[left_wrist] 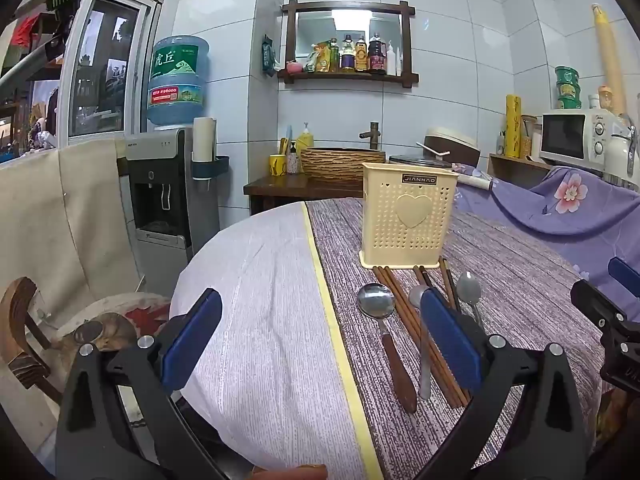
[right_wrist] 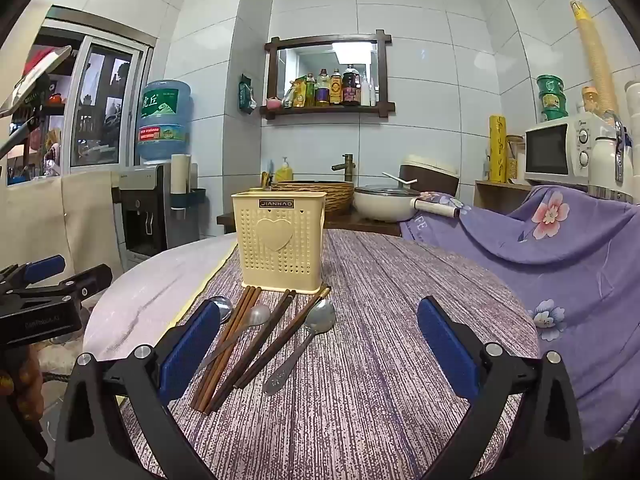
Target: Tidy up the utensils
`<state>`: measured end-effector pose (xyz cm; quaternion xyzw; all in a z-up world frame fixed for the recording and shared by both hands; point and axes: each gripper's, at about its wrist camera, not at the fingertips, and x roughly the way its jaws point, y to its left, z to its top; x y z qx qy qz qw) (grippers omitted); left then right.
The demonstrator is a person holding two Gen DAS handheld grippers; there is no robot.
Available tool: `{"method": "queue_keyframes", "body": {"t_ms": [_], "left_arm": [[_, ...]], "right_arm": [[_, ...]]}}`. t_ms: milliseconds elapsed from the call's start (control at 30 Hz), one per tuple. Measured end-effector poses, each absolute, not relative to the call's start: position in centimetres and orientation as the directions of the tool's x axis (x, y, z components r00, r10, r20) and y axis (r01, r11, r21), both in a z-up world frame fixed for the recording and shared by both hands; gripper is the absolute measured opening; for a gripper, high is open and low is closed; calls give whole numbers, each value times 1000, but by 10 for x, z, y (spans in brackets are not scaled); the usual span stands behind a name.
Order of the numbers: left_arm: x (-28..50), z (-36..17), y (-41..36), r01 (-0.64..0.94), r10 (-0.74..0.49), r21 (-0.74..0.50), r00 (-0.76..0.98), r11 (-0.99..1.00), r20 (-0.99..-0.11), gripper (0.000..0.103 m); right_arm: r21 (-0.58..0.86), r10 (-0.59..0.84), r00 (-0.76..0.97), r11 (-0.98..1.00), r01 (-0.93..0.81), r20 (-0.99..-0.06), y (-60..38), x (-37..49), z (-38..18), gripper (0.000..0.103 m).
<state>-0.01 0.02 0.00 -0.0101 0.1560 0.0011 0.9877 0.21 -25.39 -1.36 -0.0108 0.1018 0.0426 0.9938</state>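
A cream perforated utensil holder with a heart on its front stands upright on the round table; it also shows in the right wrist view. In front of it lie three spoons and several brown chopsticks. One spoon has a brown wooden handle; an all-metal spoon lies at the right. My left gripper is open and empty above the table, left of the utensils. My right gripper is open and empty, hovering over the utensils.
The table has a white cloth on the left and a purple striped cloth on the right. A purple floral sheet covers furniture at the right. A water dispenser stands at the left, a sink counter behind.
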Motion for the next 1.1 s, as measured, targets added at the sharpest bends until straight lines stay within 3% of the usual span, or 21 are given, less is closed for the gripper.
{"method": "queue_keyframes", "body": {"t_ms": [1100], "left_arm": [[1,-4,1,-14,7,-18,947,1000,-320,98]], "right_arm": [[-15,82,971,996,-88,-224,-252,4,-16,97]]}}
